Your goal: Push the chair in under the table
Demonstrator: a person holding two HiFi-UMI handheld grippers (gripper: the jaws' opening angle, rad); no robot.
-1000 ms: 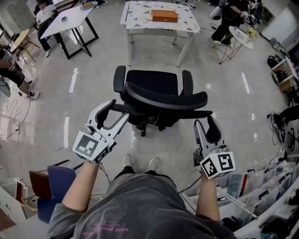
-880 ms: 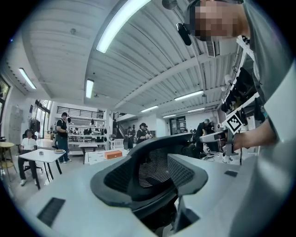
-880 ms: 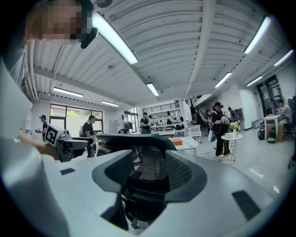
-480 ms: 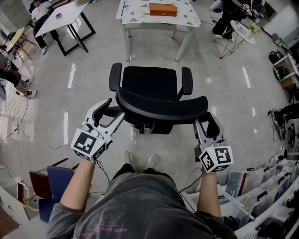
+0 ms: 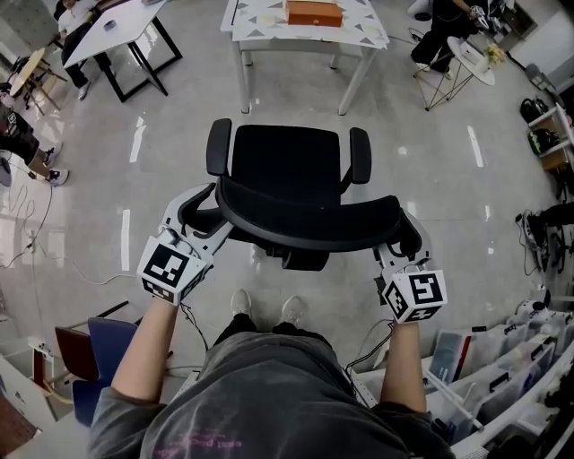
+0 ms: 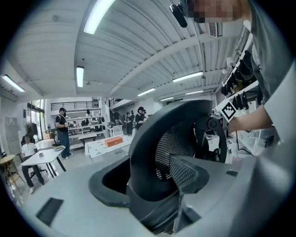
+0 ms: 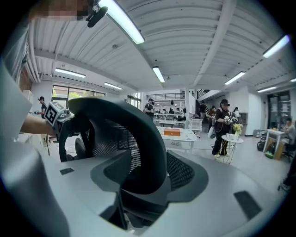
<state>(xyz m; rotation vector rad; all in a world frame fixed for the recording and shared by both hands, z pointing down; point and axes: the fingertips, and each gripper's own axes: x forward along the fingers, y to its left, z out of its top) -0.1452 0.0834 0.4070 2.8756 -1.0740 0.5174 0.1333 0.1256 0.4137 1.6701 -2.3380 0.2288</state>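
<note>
A black office chair (image 5: 291, 166) stands in the head view's middle, its seat facing a white table (image 5: 256, 25) at the top that bears an orange box (image 5: 314, 12). The curved backrest (image 5: 305, 229) is nearest me. My left gripper (image 5: 218, 208) straddles the backrest's left end; its jaws are opening and the mesh backrest (image 6: 152, 139) lies between them. My right gripper (image 5: 405, 236) straddles the right end, its jaws also opening with the backrest (image 7: 138, 139) between them. In neither gripper view do the pads clearly press on it.
Bare floor separates the chair from the table. Another white table (image 5: 117, 31) stands at the top left with people seated by it. A person and a small round table (image 5: 471, 67) are at the top right. Storage bins (image 5: 502, 376) sit at my right, a blue seat (image 5: 108, 345) at my left.
Both grippers moved forward and down, from behind the chair to either end of its backrest. The chair now faces the table squarely and fills more of the view.
</note>
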